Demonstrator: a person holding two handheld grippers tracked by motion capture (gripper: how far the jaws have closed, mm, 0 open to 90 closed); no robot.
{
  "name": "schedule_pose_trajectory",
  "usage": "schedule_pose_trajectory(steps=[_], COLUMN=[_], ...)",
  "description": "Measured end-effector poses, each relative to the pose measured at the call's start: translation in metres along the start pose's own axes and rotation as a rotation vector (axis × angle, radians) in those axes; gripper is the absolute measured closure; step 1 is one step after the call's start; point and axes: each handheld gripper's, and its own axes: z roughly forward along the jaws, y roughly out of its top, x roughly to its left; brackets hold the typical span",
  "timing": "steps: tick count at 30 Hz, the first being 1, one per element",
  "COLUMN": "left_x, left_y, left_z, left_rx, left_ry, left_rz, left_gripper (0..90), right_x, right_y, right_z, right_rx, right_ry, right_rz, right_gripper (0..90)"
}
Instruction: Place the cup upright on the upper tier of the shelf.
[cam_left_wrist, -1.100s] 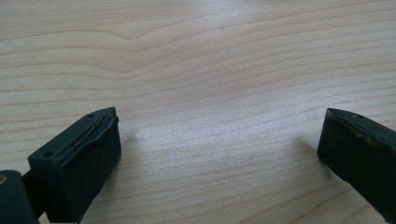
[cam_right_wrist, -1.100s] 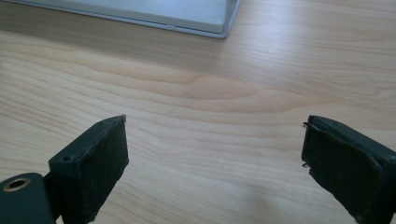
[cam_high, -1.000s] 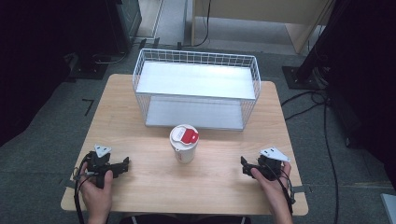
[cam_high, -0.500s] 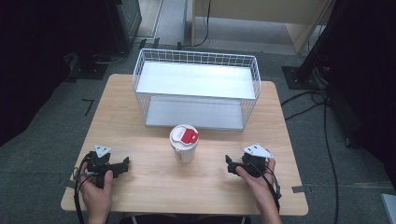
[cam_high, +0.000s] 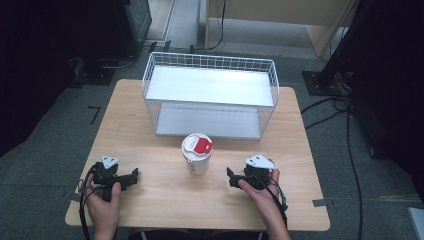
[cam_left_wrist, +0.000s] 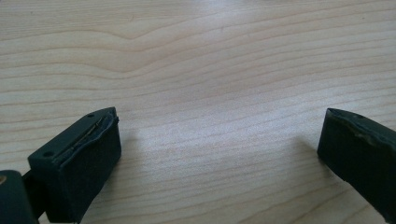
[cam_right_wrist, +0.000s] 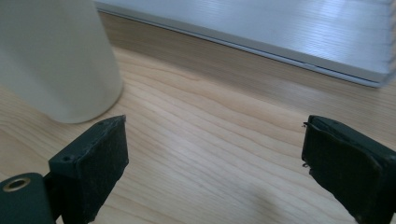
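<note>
Right gripper (cam_high: 231, 177) sits low on the table (cam_high: 150, 125), jaws spread wide and holding nothing, aimed at the cup (cam_high: 197, 154) just to its left. From where I stand this reads as the approach step: the reach for the cup is under way and no grasp is made yet. In the right gripper view the cup's (cam_right_wrist: 56, 56) pale wall stands ahead of the left jaw, off to one side and not between the two. So the next move, as I judge it, calls for swinging the gripper further toward the cup until the wall sits squarely between the pads, then closing gently on the lower body so it does not tip or crush.

The cup is a white, straight-sided paper-looking tumbler, upright, with a white lid carrying a red tab. It stands near the middle of the table, a little toward the person, just in front of the wire basket (cam_high: 210, 60) and apart from it. Its wall looks smooth and plain; whether it holds anything I cannot tell.

Left gripper (cam_high: 134, 176) rests on the table near the front left corner, well apart from the cup, jaws also wide apart and empty, with bare wood between them in its own view. The basket is white wire with a pale shelf inside and stands at the far side of the table.
</note>
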Motion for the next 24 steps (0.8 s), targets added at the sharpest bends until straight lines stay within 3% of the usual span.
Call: schedule_pose_trajectory(steps=[19,24], left_x=[0.000,0.000], left_y=[0.000,0.000], left_z=[0.000,0.000], left_rx=[0.002,0.002], left_ry=[-0.001,-0.001], left_rz=[0.001,0.001], left_gripper=[0.0,0.0], right_x=[0.046,0.053], right_y=[-0.006,-0.006], right_z=[0.028,0.035], right_rx=[0.001,-0.004], right_ry=[0.128,0.165], right_rz=[-0.022,0.001], right_gripper=[7.2,7.2])
